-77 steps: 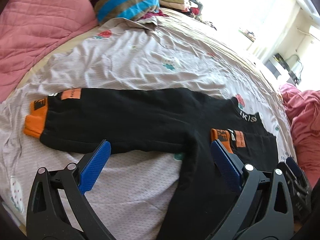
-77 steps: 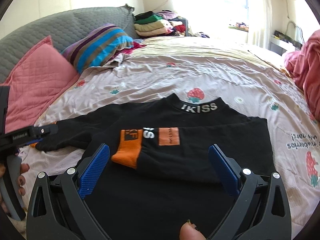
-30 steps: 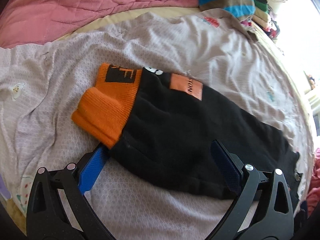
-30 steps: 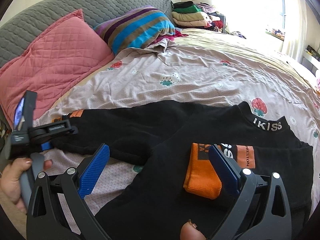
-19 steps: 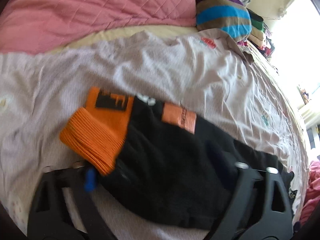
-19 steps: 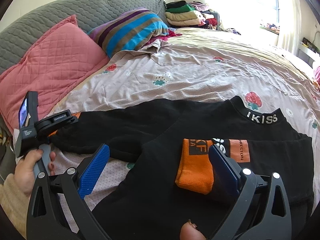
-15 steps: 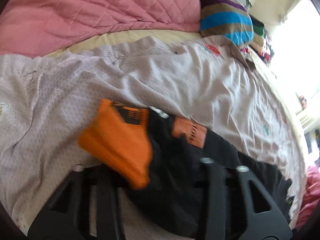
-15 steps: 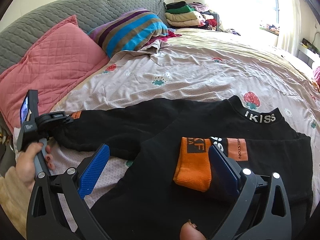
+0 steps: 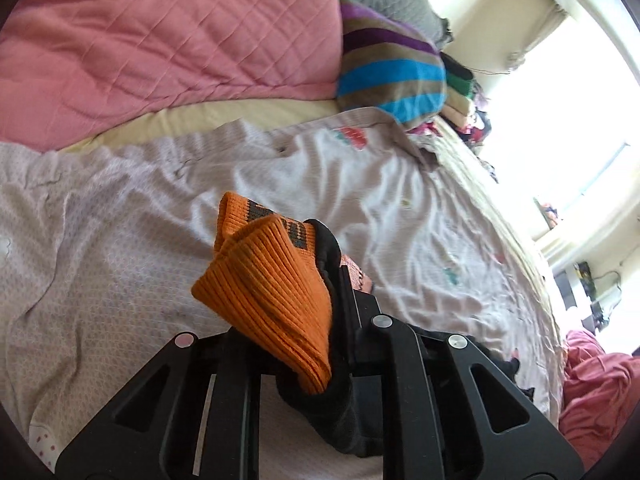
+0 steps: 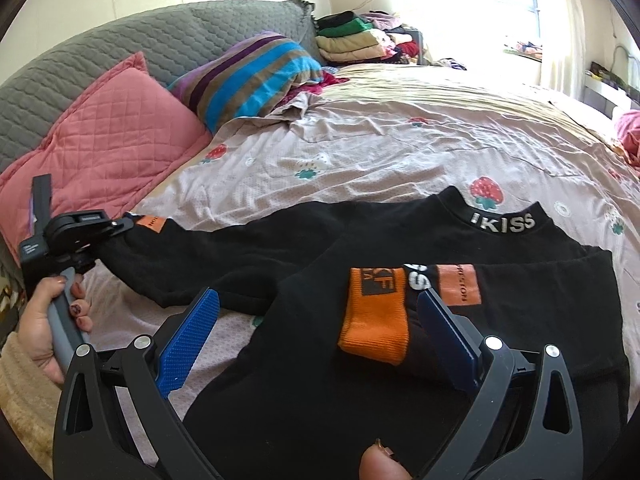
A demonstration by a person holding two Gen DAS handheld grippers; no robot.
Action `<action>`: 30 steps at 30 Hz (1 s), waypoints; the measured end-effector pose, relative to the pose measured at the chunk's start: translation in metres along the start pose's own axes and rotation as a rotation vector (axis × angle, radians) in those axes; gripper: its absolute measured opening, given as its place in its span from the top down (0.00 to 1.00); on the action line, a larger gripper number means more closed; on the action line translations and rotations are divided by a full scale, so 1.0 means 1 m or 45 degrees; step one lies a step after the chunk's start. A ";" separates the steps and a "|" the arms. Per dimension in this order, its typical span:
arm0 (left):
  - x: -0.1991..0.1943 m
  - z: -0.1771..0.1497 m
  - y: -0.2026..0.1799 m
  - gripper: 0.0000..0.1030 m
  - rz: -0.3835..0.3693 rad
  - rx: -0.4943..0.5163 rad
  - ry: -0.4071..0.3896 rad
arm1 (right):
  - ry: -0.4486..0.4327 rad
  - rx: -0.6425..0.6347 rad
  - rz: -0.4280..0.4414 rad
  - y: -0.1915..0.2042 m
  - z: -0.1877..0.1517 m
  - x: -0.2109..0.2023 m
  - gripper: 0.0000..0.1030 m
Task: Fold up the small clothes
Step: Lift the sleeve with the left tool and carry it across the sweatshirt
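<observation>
A small black top [image 10: 360, 392] with an "IKISS" collar and orange cuffs lies on the bed. Its right sleeve is folded across the body, with its orange cuff [image 10: 374, 320] on top. My left gripper [image 9: 308, 332] is shut on the end of the outstretched left sleeve [image 10: 224, 256], and the orange cuff [image 9: 272, 288] bunches up between its jaws, lifted a little off the sheet. In the right wrist view the left gripper [image 10: 120, 226] shows at far left. My right gripper [image 10: 320, 344] is open and empty just above the body of the top.
A strawberry-print sheet [image 10: 400, 152] covers the bed. A pink quilted pillow [image 10: 104, 140] and a striped pillow [image 10: 256, 76] lie at the head. Folded clothes [image 10: 352, 40] are stacked at the far corner. A pink blanket [image 9: 600, 392] lies at the right edge.
My left gripper moved to the sleeve end, closed on it and raised the orange cuff. My right gripper stayed open over the top's body.
</observation>
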State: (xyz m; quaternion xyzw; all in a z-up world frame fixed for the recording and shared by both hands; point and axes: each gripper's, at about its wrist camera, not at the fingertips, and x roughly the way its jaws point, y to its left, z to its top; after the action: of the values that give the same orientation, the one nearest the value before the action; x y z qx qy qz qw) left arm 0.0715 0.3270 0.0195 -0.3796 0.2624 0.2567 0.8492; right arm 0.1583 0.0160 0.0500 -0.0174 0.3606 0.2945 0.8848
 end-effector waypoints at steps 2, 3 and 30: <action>-0.005 -0.001 -0.004 0.92 -0.029 0.011 -0.004 | -0.004 0.022 -0.008 -0.004 -0.001 -0.002 0.04; -0.007 -0.001 -0.008 0.92 -0.044 0.021 -0.006 | -0.005 0.033 -0.010 -0.006 -0.001 -0.004 0.04; -0.054 -0.053 -0.102 0.93 -0.500 0.284 0.063 | -0.142 0.477 -0.165 -0.095 -0.056 -0.066 0.04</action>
State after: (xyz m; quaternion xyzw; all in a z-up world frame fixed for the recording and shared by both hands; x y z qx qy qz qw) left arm 0.0837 0.2135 0.0752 -0.3333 0.2308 0.0465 0.9129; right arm 0.1368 -0.1099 0.0340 0.1407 0.3576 0.1652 0.9083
